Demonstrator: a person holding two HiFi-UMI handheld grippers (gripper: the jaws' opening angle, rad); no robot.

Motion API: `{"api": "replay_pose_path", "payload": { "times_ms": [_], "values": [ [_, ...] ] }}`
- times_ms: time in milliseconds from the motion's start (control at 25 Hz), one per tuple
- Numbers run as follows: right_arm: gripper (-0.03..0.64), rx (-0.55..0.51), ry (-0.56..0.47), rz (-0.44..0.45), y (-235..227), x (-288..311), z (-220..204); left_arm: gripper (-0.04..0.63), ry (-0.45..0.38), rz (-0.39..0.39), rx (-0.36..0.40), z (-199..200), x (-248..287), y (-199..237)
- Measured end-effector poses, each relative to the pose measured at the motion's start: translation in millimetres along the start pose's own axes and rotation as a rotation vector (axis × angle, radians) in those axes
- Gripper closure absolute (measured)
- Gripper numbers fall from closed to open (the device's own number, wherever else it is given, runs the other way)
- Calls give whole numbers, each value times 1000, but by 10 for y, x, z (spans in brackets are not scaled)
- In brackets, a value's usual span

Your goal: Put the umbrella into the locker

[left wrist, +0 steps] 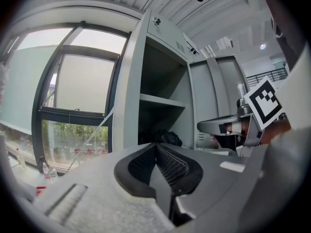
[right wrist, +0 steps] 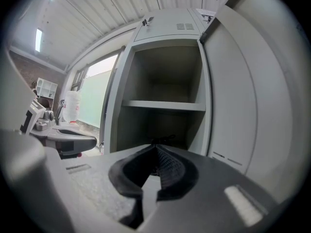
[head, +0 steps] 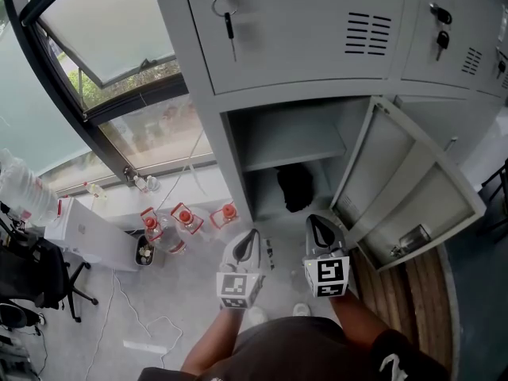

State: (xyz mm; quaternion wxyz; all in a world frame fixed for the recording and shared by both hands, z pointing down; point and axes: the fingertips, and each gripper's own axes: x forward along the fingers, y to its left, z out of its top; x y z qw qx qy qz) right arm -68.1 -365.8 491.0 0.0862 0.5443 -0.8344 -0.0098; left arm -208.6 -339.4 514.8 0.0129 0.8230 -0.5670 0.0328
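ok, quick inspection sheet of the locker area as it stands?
Surface: pale floor, with the locker standing on it.
Job's things: dark umbrella lies in the lower compartment, under the shelf; door open.
Clutter: red-capped bottles on the floor below the window.
Grippers: left hand-held gripper and right hand-held gripper both shut, empty, outside the locker.
Cables: white cable and power strip on the floor.
Surroundings: window; keys hanging in the upper door.
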Motion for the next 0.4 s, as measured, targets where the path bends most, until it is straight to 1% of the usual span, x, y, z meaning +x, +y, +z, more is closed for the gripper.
{"api": "replay_pose_path", "payload": {
  "times_ms": [400],
  "values": [
    [614, 4, 25, 0, 38, 4, -66, 591, -3, 4, -1, 5, -34, 30]
  ]
}}
